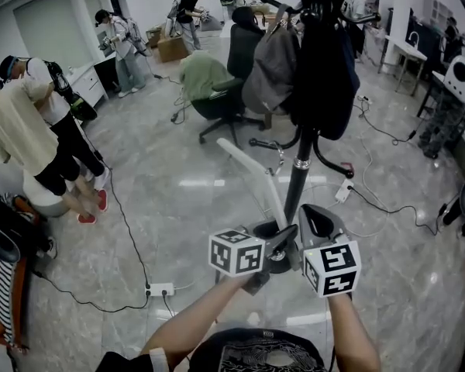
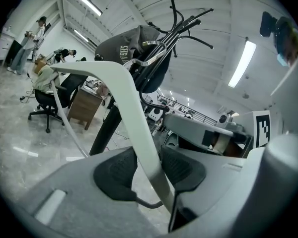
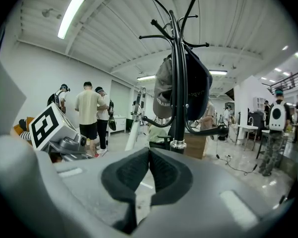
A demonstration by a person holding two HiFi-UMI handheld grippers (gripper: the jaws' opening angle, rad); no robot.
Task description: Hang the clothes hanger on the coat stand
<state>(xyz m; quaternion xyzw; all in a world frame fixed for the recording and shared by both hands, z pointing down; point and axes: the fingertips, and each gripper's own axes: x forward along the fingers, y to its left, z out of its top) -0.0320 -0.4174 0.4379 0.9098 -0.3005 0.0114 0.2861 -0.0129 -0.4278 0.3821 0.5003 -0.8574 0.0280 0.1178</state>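
Observation:
A white plastic clothes hanger (image 1: 252, 169) (image 2: 124, 93) rises up and to the left from my left gripper (image 1: 283, 237) (image 2: 148, 167), whose pads are shut on one of its arms. Its metal hook reaches toward the grey cap on the stand. The black coat stand (image 1: 298, 180) (image 2: 109, 128) (image 3: 178, 83) rises just behind both grippers, with curved hooks at the top. My right gripper (image 1: 318, 222) (image 3: 149, 152) is beside the left one, near the pole, shut with nothing between its pads. In the right gripper view the hanger (image 3: 134, 123) shows left of the pole.
A grey cap (image 1: 273, 64) and a dark bag (image 1: 325, 68) hang on the stand. An office chair with a green garment (image 1: 209, 91) stands behind it. Several people stand at the left and the far end. Cables and power strips (image 1: 160, 289) lie on the floor.

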